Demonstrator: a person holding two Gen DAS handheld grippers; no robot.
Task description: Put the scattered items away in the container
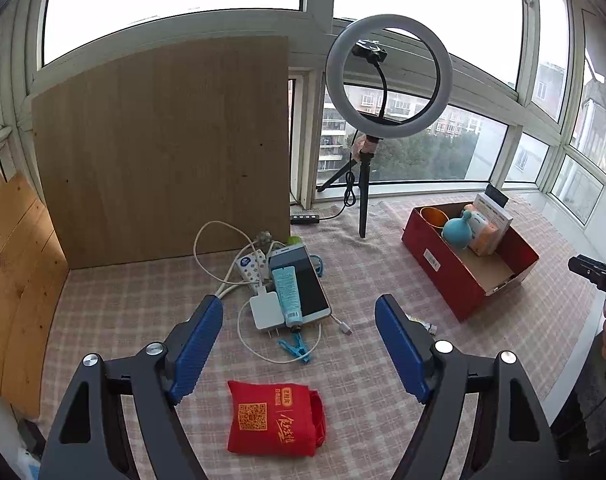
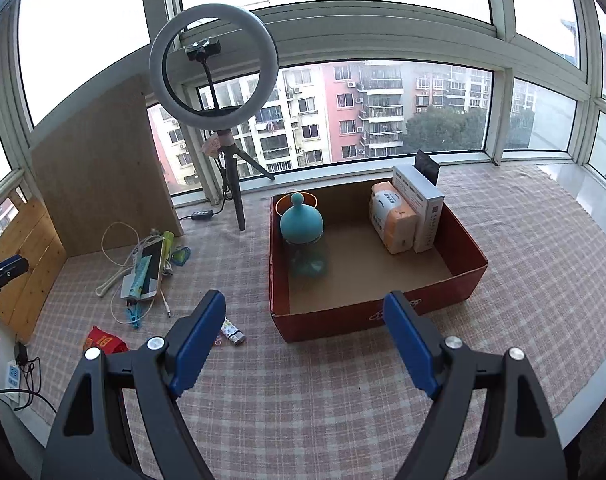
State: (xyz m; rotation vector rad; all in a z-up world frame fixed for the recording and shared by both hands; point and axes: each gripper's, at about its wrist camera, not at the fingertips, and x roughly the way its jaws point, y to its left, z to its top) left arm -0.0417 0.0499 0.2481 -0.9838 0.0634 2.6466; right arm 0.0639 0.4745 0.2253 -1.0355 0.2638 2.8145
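Note:
My left gripper [image 1: 299, 308] is open and empty above the checked cloth. Past its fingertips lies a pile: a phone [image 1: 309, 280], a blue tube [image 1: 287, 294] on it, a white charger [image 1: 265, 312] with its cable, and a blue clip [image 1: 297, 346]. A folded red bag [image 1: 275, 416] lies below, between the fingers. A small tube [image 1: 423, 325] peeks out by the right finger. My right gripper [image 2: 305, 304] is open and empty, just short of the red box [image 2: 467, 280]. The box holds a teal bottle [image 2: 302, 220], an orange cup [image 2: 281, 204], a tissue pack [image 2: 391, 220] and a white carton [image 2: 419, 204].
A ring light on a tripod [image 2: 213, 68] stands behind, between the pile and the box. A wooden board [image 1: 163, 152] leans upright at the back left. A power strip [image 2: 13, 374] lies off the cloth's left edge. Windows close off the far side.

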